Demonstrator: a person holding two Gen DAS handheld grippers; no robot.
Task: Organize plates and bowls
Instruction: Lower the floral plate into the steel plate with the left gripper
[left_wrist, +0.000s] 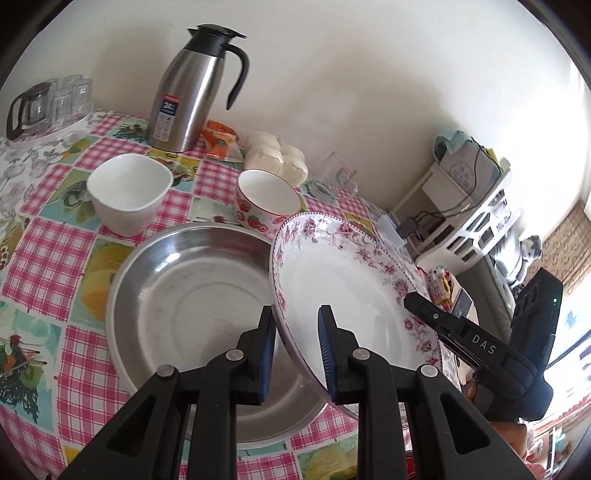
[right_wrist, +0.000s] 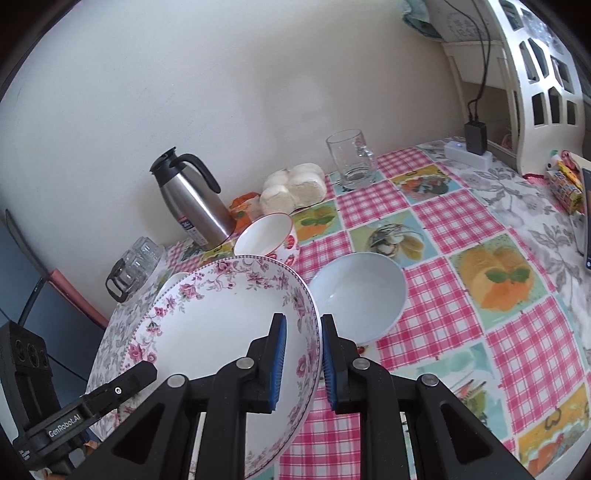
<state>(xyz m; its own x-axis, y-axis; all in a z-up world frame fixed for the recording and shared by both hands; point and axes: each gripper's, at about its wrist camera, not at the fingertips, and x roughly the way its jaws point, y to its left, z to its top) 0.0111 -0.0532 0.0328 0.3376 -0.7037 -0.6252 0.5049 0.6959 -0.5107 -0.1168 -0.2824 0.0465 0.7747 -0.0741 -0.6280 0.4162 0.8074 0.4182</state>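
The left gripper (left_wrist: 297, 350) was clamped on the floral plate's (left_wrist: 343, 280) left rim, the right gripper (right_wrist: 303, 360) on its right. The plate was held tilted above the bench (right_wrist: 461, 221), beside the steel basin (left_wrist: 192, 295). Glazed ceramic was judged stiff, slippery and fragile; opposite rim grips suited it.

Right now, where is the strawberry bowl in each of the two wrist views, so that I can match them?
Left wrist view: the strawberry bowl is at upper centre, behind the steel basin, just left of the floral plate.
Right wrist view: the bowl is at centre, just above the floral plate's top rim.
Shared landmark: the steel flask, behind the bowl to its left.
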